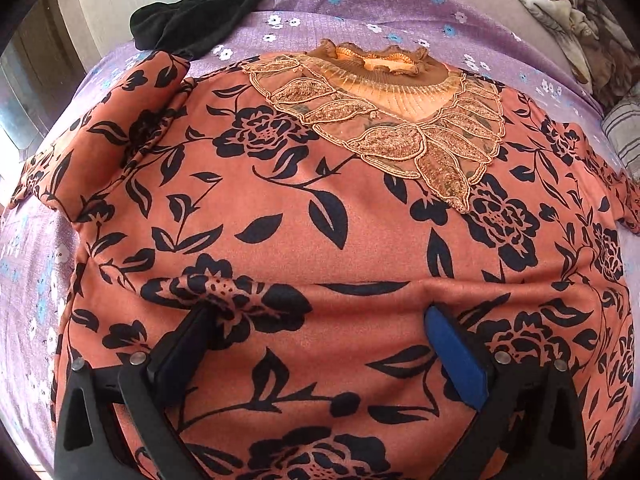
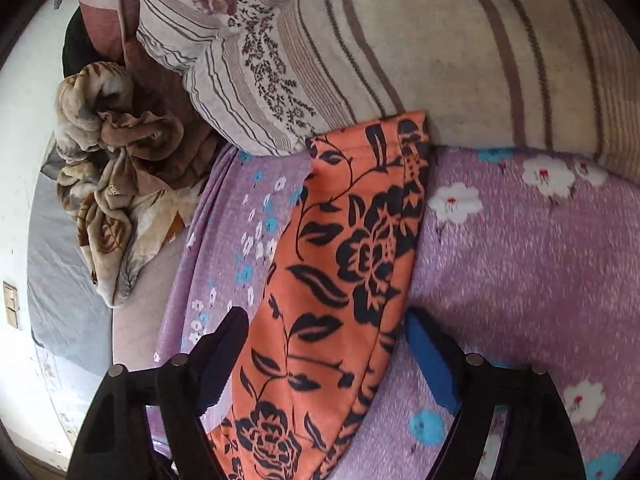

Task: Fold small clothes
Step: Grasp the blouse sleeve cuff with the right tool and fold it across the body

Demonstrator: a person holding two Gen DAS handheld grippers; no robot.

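Note:
An orange blouse with black flowers (image 1: 320, 240) lies spread flat on the purple bedsheet (image 1: 360, 4), its beaded lace collar (image 1: 400, 120) at the far end. My left gripper (image 1: 322, 314) is open and pushed down onto the lower front of the blouse, and a small ridge of cloth is bunched at the left fingertip (image 1: 200, 320). In the right wrist view one sleeve of the blouse (image 2: 344, 264) stretches away toward the pillow. My right gripper (image 2: 324, 320) is open and straddles that sleeve, with a finger close to each edge and the cloth not squeezed.
A black garment (image 1: 200, 4) lies at the sheet's far left. A striped floral pillow (image 2: 360, 52) and a crumpled brown blanket (image 2: 120, 168) sit beyond the sleeve. The bed's edge and a wall (image 2: 16, 160) are to the left.

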